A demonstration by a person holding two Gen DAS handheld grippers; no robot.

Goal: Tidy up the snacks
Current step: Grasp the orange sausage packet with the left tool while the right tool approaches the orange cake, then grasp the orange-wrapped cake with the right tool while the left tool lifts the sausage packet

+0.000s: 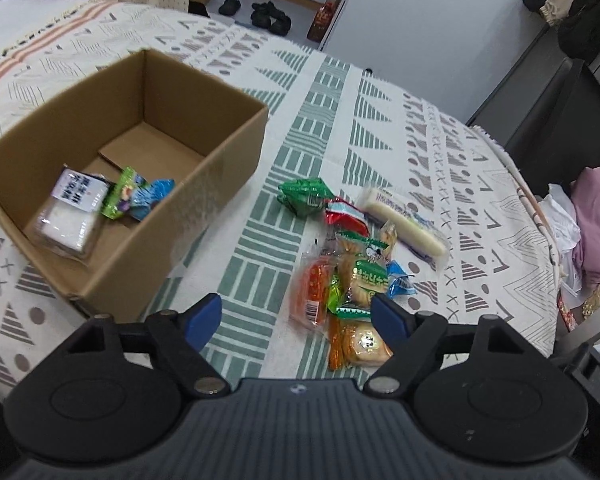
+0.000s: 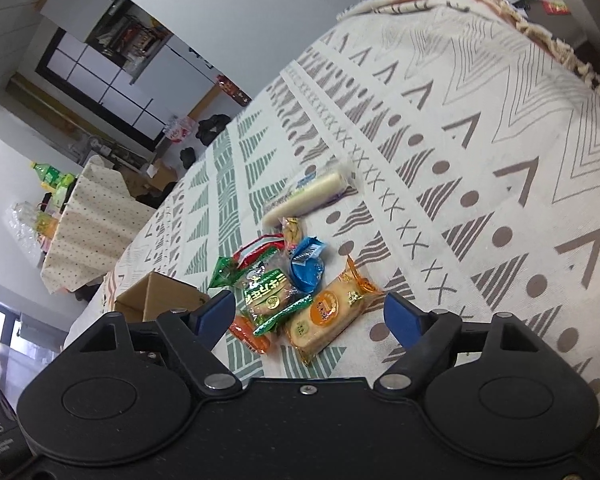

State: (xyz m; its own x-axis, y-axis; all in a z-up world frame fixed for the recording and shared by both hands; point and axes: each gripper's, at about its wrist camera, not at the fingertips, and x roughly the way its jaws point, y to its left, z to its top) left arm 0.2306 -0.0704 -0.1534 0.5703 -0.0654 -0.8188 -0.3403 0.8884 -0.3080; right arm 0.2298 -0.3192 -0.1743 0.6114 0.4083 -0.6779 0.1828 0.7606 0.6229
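Observation:
A brown cardboard box (image 1: pixel 140 240) stands open at the left of the patterned tablecloth. It holds a white labelled packet (image 1: pixel 70 216) and green and blue packets (image 1: pixel 136 196). To its right lies a loose pile: a green packet (image 1: pixel 304 194), a red packet (image 1: pixel 346 214), a long white stick (image 1: pixel 404 220), an orange packet (image 1: pixel 314 292), green-labelled crackers (image 1: pixel 364 280) and a blue packet (image 1: pixel 400 280). My left gripper (image 1: pixel 298 318) hovers open over the pile's near end. My right gripper (image 2: pixel 310 314) is open above an orange-edged cracker pack (image 2: pixel 324 316), gripping nothing.
The tablecloth's fringed edge (image 1: pixel 540 216) runs along the right, with a dark chair (image 1: pixel 560 120) and pink cloth (image 1: pixel 592 220) beyond it. Shoes (image 1: pixel 270 16) lie on the far floor. A second table under dotted cloth (image 2: pixel 92 216) stands past the box corner (image 2: pixel 156 296).

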